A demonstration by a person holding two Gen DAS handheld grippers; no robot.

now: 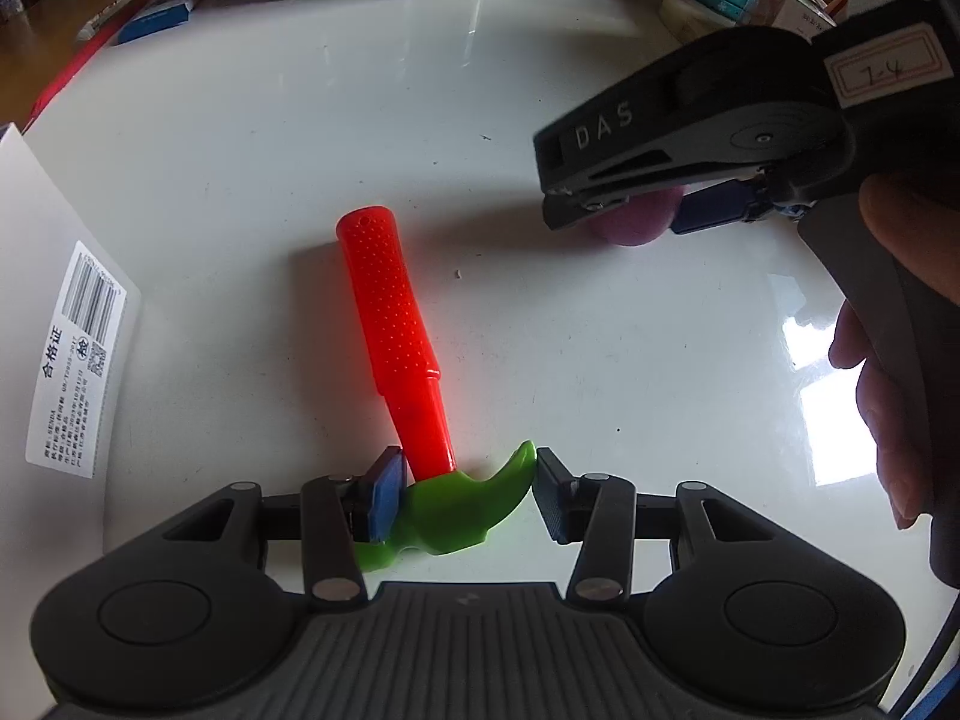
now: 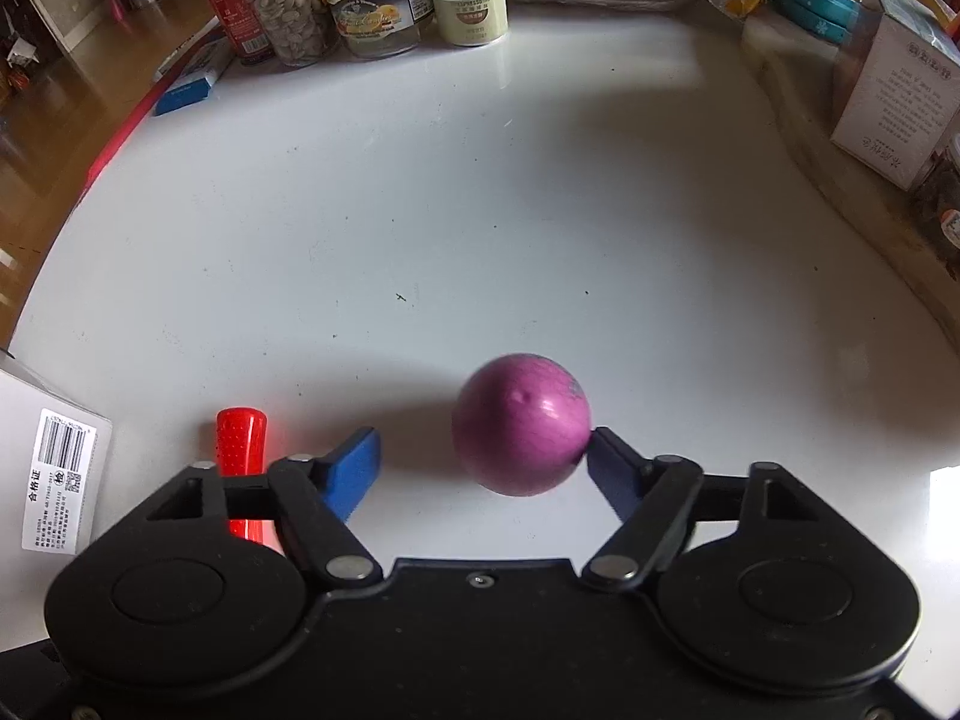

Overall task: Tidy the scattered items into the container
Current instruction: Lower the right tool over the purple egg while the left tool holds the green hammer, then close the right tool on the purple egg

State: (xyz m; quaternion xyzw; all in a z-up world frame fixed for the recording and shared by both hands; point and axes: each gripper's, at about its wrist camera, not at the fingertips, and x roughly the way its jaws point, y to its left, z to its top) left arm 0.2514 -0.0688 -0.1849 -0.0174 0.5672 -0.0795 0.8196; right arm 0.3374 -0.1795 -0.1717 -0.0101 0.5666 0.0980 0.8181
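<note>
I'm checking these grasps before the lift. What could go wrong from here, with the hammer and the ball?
1. The left gripper straddles the toy hammer at its green head, with the long red handle sticking out ahead; lifted there, it may swing or tip.
2. The right gripper is open, and only its right finger seems to touch the purple ball. It may roll away across the glossy white table.

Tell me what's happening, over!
Left gripper open around toy hammer, green head between its fingers. Right gripper open around purple ball, one finger touching. White container off to the left. Nothing blocking.
</note>
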